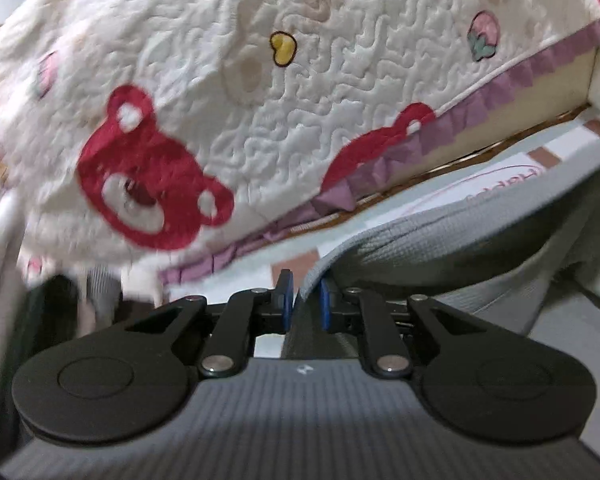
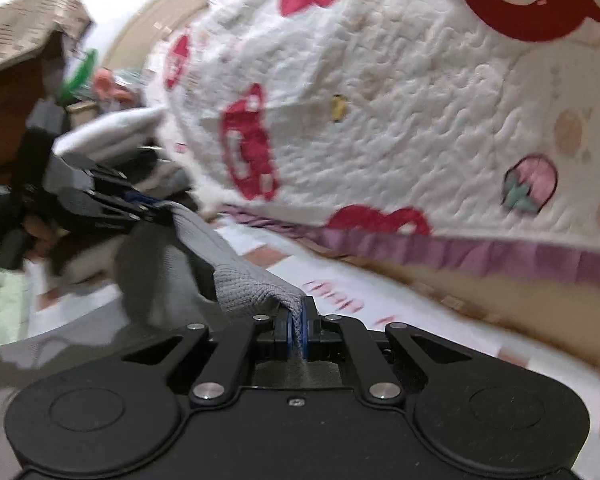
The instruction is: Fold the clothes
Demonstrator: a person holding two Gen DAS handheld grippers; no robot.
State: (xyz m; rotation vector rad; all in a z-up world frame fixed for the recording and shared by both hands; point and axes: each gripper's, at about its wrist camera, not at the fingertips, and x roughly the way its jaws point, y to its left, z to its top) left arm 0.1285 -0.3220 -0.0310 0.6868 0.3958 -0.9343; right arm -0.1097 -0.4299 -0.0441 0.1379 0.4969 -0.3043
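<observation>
Beside the quilt (image 1: 228, 92) | left gripper (image 1: 304, 300) jaws narrow around grey garment (image 1: 440, 240) edge | right gripper (image 2: 299, 330) clamps its hem

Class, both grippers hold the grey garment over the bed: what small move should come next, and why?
Probably lower both together and lay the grey garment flat. The right gripper pinches its edge, the left gripper holds another part, and the cloth hangs slack between them above the sheet, beside the quilt.
</observation>
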